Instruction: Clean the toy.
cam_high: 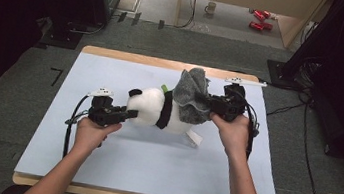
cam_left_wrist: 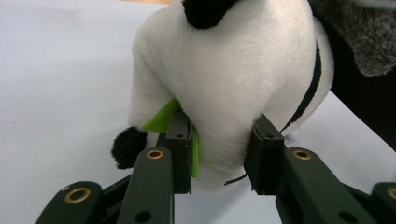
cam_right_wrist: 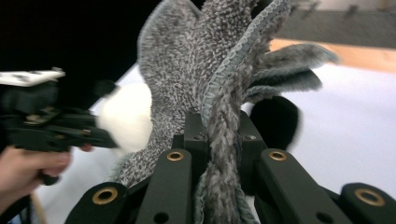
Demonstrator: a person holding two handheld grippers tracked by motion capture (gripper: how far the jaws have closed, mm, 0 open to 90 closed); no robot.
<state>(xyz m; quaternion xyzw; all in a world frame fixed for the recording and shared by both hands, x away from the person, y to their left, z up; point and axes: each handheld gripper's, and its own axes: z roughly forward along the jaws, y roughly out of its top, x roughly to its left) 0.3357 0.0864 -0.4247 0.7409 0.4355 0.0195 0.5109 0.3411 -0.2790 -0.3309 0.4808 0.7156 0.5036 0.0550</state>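
At the left of the pale blue desk [cam_high: 52, 152], the left gripper [cam_high: 127, 114] pinches the head end of a white-and-black plush panda toy [cam_high: 151, 107], its fingers [cam_left_wrist: 180, 149] pressing into the white fur on either side, beside a strip of green felt [cam_left_wrist: 161, 119]. The panda lies on its side near the middle of the desk, with a white tag [cam_high: 194, 138] trailing from its body. Over its far end hangs a grey fluffy microfibre cloth [cam_high: 191, 94], bunched and raised. At the right, the right gripper [cam_high: 208, 103] clamps a fold of that cloth, fingers [cam_right_wrist: 194, 140] squeezed tight around the twisted fabric.
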